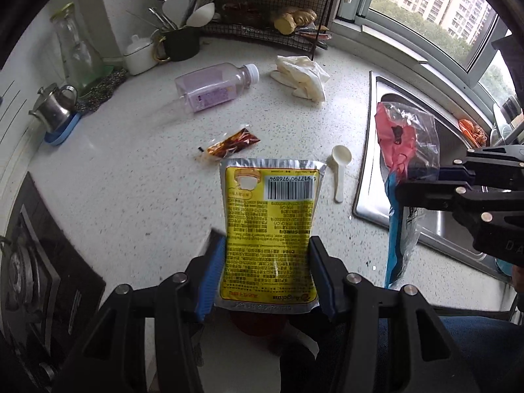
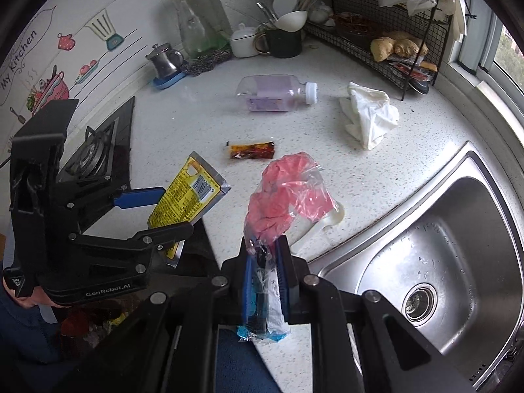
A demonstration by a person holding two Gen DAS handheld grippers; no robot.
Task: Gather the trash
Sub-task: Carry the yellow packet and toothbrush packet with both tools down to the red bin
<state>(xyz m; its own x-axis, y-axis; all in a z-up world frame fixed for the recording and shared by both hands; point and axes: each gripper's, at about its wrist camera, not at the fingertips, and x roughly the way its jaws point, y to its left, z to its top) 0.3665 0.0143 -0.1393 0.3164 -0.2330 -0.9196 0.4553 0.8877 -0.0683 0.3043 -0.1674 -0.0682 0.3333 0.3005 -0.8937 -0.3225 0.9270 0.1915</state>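
Observation:
My left gripper (image 1: 266,245) is shut on a yellow and silver pouch (image 1: 268,216), its blue pads pressing the pouch's two side edges, and holds it above the counter's front edge. In the right wrist view the left gripper (image 2: 163,213) holds the tilted pouch (image 2: 186,196) at the left. My right gripper (image 2: 265,245) is shut on a clear plastic wrapper (image 2: 285,193) with pink and blue inside. That wrapper (image 1: 402,134) also hangs over the sink edge beside the right gripper (image 1: 425,183). On the counter lie a sauce sachet (image 2: 252,150), a plastic bottle (image 2: 275,93), a crumpled white glove (image 2: 368,118) and a white spoon (image 1: 340,170).
A steel sink (image 2: 442,245) fills the right side and a gas stove (image 2: 95,154) the left. At the back stand a wire rack (image 2: 376,16), a utensil cup (image 2: 283,42), a glass carafe (image 2: 193,29) and a small steel pot (image 2: 165,60). Something red and dark (image 1: 258,324) shows below the counter edge.

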